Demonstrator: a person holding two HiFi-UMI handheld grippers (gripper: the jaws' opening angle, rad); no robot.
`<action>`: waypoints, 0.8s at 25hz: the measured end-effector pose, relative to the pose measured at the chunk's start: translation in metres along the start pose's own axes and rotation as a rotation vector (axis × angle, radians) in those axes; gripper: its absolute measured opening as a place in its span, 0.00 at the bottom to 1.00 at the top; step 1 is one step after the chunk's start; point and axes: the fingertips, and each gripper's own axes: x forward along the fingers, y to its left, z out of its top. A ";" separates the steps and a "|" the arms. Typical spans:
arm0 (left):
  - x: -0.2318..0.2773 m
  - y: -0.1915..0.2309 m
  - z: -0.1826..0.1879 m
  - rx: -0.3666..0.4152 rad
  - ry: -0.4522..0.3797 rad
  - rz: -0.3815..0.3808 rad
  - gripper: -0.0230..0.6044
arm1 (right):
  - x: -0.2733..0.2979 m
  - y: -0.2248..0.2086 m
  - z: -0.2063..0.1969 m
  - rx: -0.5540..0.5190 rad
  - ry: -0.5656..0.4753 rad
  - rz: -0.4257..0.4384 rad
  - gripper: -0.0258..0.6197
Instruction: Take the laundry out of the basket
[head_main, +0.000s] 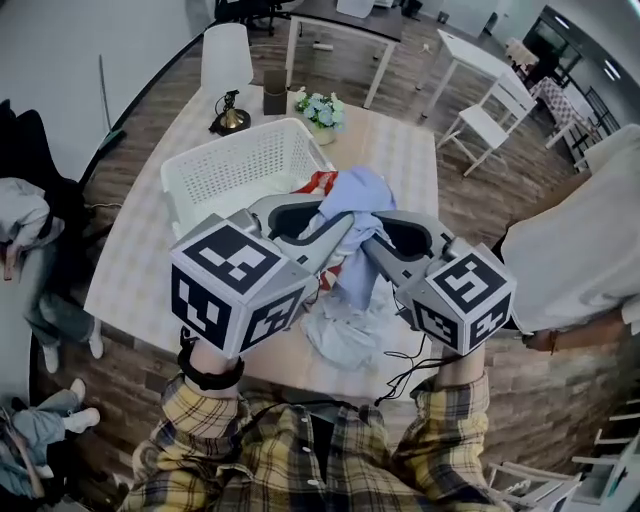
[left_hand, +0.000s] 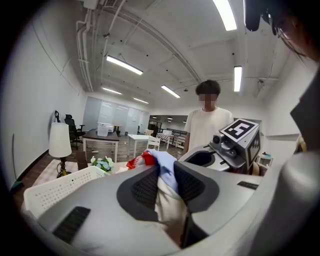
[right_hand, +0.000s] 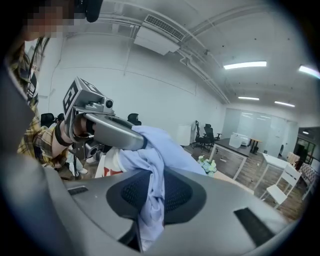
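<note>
Near frame centre, by the lower right rim of the white basket (head_main: 215, 180), the laundry (head_main: 352, 200) hung soft, light and likely slippery, with the left gripper (left_hand: 165, 186) and right gripper (right_hand: 150, 192) each pinched narrowly on a bunched fold, probably the surest hold.

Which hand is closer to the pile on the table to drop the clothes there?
Probably right: the right hand-held gripper, shut on the shirt, is nearer the pile; the left hand-held gripper is by the basket.
</note>
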 end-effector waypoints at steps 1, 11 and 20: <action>0.004 -0.008 -0.004 -0.007 0.006 -0.006 0.20 | -0.006 0.000 -0.007 0.010 0.003 0.000 0.18; 0.048 -0.039 -0.072 -0.119 0.123 -0.104 0.20 | -0.020 -0.001 -0.094 0.163 0.094 0.000 0.18; 0.075 -0.053 -0.144 -0.213 0.219 -0.211 0.21 | -0.016 0.013 -0.170 0.285 0.188 -0.028 0.18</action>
